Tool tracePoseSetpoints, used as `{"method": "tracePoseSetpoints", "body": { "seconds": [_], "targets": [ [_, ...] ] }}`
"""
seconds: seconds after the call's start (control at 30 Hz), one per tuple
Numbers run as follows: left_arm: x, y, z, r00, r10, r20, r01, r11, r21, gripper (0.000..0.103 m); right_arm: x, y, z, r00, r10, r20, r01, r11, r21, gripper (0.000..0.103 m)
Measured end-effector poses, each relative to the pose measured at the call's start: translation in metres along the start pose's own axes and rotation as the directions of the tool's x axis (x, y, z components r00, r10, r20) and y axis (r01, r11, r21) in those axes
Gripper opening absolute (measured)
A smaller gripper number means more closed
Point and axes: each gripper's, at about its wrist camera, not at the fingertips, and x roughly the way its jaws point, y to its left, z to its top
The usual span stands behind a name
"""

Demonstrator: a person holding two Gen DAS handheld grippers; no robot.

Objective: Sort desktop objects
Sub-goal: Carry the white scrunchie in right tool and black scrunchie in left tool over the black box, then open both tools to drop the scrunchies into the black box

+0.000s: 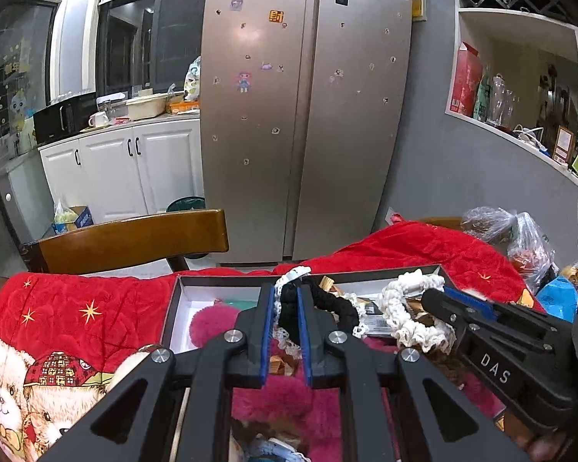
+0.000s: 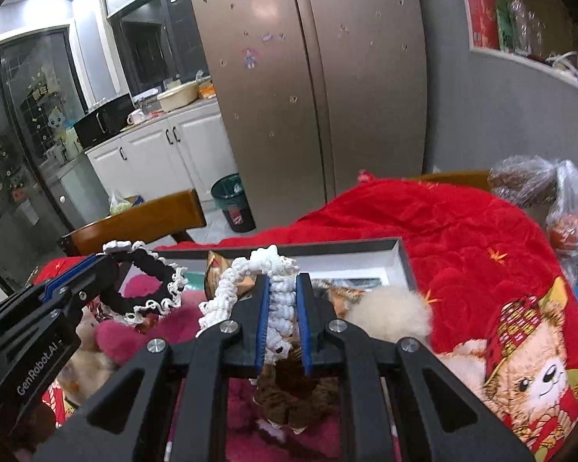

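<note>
Both tongs tilt downward over the open box (image 1: pixel 175 300). Left tongs (image 1: pixel 285 292) clamp a black lace-trimmed scrunchie (image 1: pixel 289 312); right tongs (image 2: pixel 283 285) clamp a white scrunchie (image 2: pixel 281 300), both above the box.

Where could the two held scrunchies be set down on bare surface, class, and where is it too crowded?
Free: the white floor at the left end of the box, beside the pink pompom; the red blanket left of the box; the blanket between the box's right wall and the plastic bags. Crowded: mid-box, under the black scrunchie and white scrunchie.
</note>
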Motion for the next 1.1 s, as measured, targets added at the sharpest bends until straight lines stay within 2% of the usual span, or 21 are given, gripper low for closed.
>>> {"method": "tracePoseSetpoints", "body": {
  "seconds": [0.23, 0.63, 0.67, 0.7, 0.77, 0.83, 0.9, 0.93, 1.0, 1.03, 1.1],
  "targets": [
    [0.002, 0.003, -0.001, 1.0, 0.01, 0.01, -0.01, 1.0, 0.005, 0.012, 0.009, 0.001, -0.005, 1.0, 0.006, -0.02, -0.006, 1.0, -0.006, 0.014],
    [0.009, 0.0, -0.008, 1.0, 0.017, -0.019, -0.017, 1.0, 0.016, 0.014, 0.01, 0.004, -0.006, 0.999, 0.03, -0.038, -0.031, 0.999, -0.009, 0.015],
    [0.009, 0.001, -0.008, 1.0, 0.024, -0.02, -0.023, 1.0, 0.012, 0.02, 0.01, 0.004, -0.006, 0.999, 0.03, -0.04, -0.03, 1.0, -0.007, 0.017],
    [0.009, 0.001, -0.008, 0.999, 0.035, -0.021, -0.035, 0.999, 0.011, 0.036, 0.01, 0.005, -0.006, 0.999, 0.032, -0.04, -0.033, 0.999, -0.01, 0.017],
    [0.008, 0.001, -0.007, 0.999, 0.044, -0.015, -0.044, 0.999, 0.019, 0.058, 0.009, 0.006, -0.006, 0.999, 0.032, -0.034, -0.033, 0.999, -0.024, 0.017],
    [0.006, 0.0, -0.007, 0.998, 0.061, 0.006, -0.061, 0.998, 0.031, 0.064, 0.005, 0.01, -0.006, 1.0, 0.018, -0.021, -0.019, 0.999, -0.045, 0.019],
    [0.004, -0.002, -0.007, 0.998, 0.066, 0.006, -0.066, 0.997, 0.047, 0.081, 0.001, 0.013, -0.006, 1.0, 0.022, -0.002, -0.022, 0.998, -0.057, 0.027],
    [0.004, -0.001, -0.006, 0.997, 0.081, 0.0, -0.081, 0.996, 0.048, 0.084, -0.001, 0.014, -0.005, 1.0, 0.025, 0.003, -0.025, 0.998, -0.06, 0.035],
    [0.004, 0.0, -0.004, 0.996, 0.093, 0.0, -0.093, 0.994, 0.053, 0.09, -0.005, 0.014, -0.004, 1.0, 0.007, 0.02, -0.006, 0.998, -0.064, 0.038],
    [0.004, 0.002, -0.004, 0.996, 0.092, 0.001, -0.092, 0.994, 0.055, 0.092, -0.007, 0.013, -0.003, 1.0, 0.002, 0.025, -0.001, 0.998, -0.061, 0.043],
    [0.001, 0.007, -0.002, 0.994, 0.109, 0.012, -0.11, 0.993, 0.043, 0.103, -0.01, 0.01, -0.002, 0.999, 0.002, 0.037, 0.0, 0.999, -0.047, 0.053]
  ]
}}
